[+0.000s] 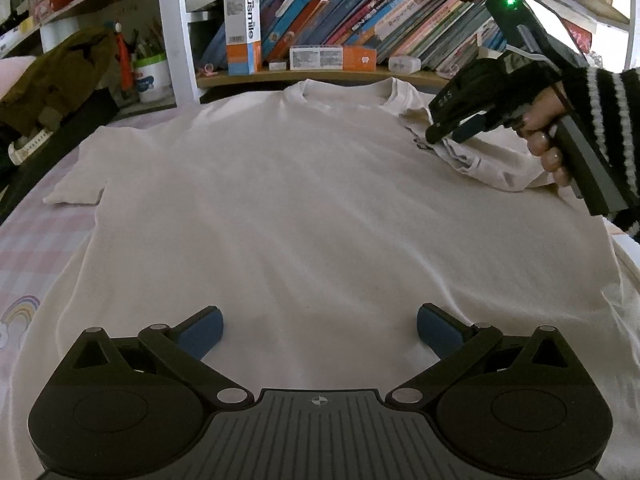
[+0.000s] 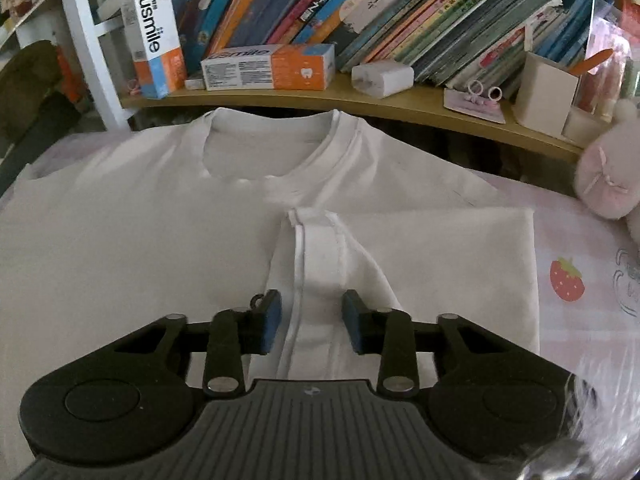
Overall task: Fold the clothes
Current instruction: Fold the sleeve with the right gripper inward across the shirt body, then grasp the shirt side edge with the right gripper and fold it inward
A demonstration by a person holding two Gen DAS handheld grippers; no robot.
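Observation:
A white T-shirt (image 1: 304, 200) lies spread flat on the bed, collar (image 2: 272, 148) toward the bookshelf. Its right sleeve (image 2: 400, 256) is folded inward over the body. My right gripper (image 2: 312, 320) stands partly open, and the sleeve's hemmed edge (image 2: 320, 248) runs between its blue pads. In the left wrist view the right gripper (image 1: 444, 136) rests on that sleeve near the shoulder, held by a hand in a striped cuff (image 1: 600, 108). Low over the shirt's lower part, my left gripper (image 1: 320, 332) is wide open and holds nothing. The left sleeve (image 1: 80, 176) lies spread out flat.
A wooden shelf (image 2: 400, 104) with books, toothpaste boxes (image 2: 268, 68) and a white charger (image 2: 382, 78) runs right behind the collar. A pink plush toy (image 2: 608, 172) sits at the right. An olive garment (image 1: 52, 76) and a dark board lie at the left. Pink checked bedsheet (image 1: 36, 248) surrounds the shirt.

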